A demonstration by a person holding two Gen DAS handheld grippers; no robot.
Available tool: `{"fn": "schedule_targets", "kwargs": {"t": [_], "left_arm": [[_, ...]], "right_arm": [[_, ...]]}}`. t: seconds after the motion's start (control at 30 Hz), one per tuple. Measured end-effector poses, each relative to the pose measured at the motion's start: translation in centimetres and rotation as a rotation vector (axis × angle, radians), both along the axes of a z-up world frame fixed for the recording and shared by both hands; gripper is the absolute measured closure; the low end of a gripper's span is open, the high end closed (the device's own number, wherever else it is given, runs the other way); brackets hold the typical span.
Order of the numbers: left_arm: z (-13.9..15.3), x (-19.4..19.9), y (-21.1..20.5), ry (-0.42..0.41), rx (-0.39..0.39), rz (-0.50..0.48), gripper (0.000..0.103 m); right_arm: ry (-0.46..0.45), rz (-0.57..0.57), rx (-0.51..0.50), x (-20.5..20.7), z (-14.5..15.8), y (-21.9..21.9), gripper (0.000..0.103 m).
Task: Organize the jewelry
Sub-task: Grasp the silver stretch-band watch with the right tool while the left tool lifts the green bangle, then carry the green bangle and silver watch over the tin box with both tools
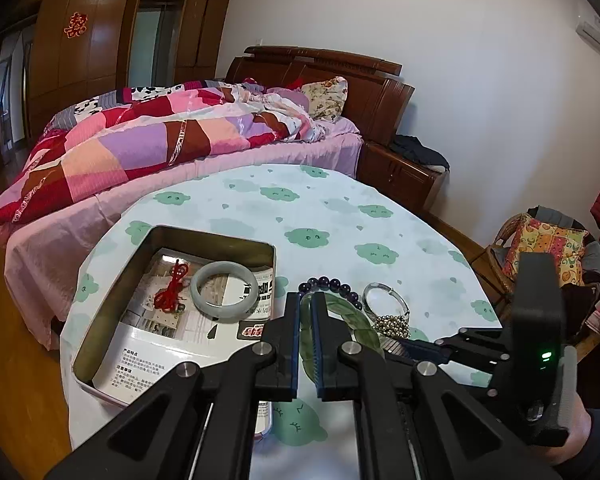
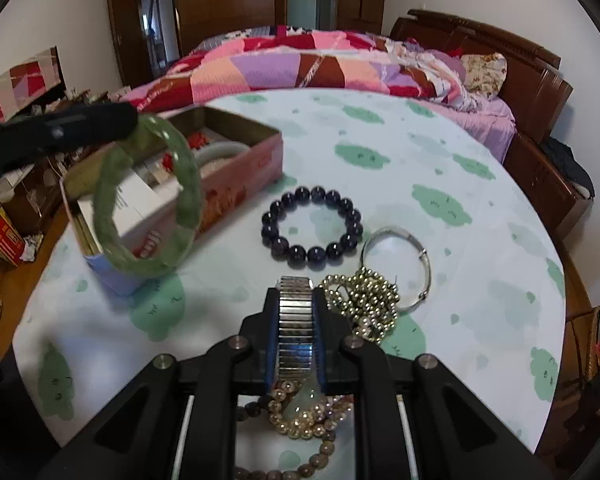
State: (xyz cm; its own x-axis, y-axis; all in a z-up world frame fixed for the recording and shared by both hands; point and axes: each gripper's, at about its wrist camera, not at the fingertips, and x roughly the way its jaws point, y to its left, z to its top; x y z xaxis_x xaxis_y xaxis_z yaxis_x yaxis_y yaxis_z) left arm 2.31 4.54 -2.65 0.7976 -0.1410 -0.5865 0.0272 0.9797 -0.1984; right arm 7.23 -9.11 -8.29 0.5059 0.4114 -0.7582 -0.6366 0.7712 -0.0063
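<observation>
My left gripper (image 1: pixel 309 300) is shut on a green jade bangle (image 1: pixel 350 320) and holds it above the table, next to the tin; the bangle also shows in the right wrist view (image 2: pixel 148 200). My right gripper (image 2: pixel 296 296) is shut on a silver metal watch band (image 2: pixel 295 320), low over the table. The open metal tin (image 1: pixel 112 300) holds a pale jade bangle (image 1: pixel 224 286) and a red cord (image 1: pixel 172 288). On the table lie a dark bead bracelet (image 2: pixel 312 226), a silver bangle (image 2: pixel 396 268), a gold bead chain (image 2: pixel 364 300) and pale bead strands (image 2: pixel 300 416).
The round table (image 2: pixel 420 160) has a white cloth with green bears. A bed with a patchwork quilt (image 1: pixel 140 140) stands behind it. A chair with a cushion (image 1: pixel 548 248) is at the right. Clutter and boxes (image 2: pixel 12 200) lie on the floor left of the table.
</observation>
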Motion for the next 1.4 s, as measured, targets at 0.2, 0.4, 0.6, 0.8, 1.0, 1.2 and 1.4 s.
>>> {"fn": "schedule_targets", "kwargs": {"t": [0.2, 0.4, 0.6, 0.8, 1.0, 1.2, 1.4], "left_arm": [[0.5, -0.1, 0.4, -0.011, -0.007, 0.007, 0.099], [1.2, -0.2, 1.3, -0.023, -0.015, 0.024, 0.099], [2.2, -0.3, 2.7, -0.045, -0.011, 0.058, 0.099], [2.5, -0.3, 4.5, -0.045, -0.002, 0.107, 0.099], [2.6, 0.1, 5.6, -0.04, 0.017, 0.136, 0.099], [2.5, 0.7, 6.5, -0.033, 0.038, 0.151, 0.099], [2.0, 1.3, 7.4, -0.016, 0.044, 0.163, 0.099]], "right_arm": [[-0.042, -0.001, 0.049, -0.2, 2.2, -0.4, 0.086], [-0.086, 0.01, 0.08, 0.3, 4.4, -0.1, 0.086], [-0.118, 0.024, 0.1, 1.1, 6.2, 0.7, 0.086], [-0.142, 0.044, 0.129, 1.6, 7.5, 1.7, 0.086], [-0.152, 0.084, 0.144, 1.8, 8.1, 3.5, 0.086], [-0.154, 0.118, 0.146, 1.8, 8.2, 5.2, 0.086], [-0.159, 0.141, 0.142, 1.8, 8.3, 6.6, 0.086]]}}
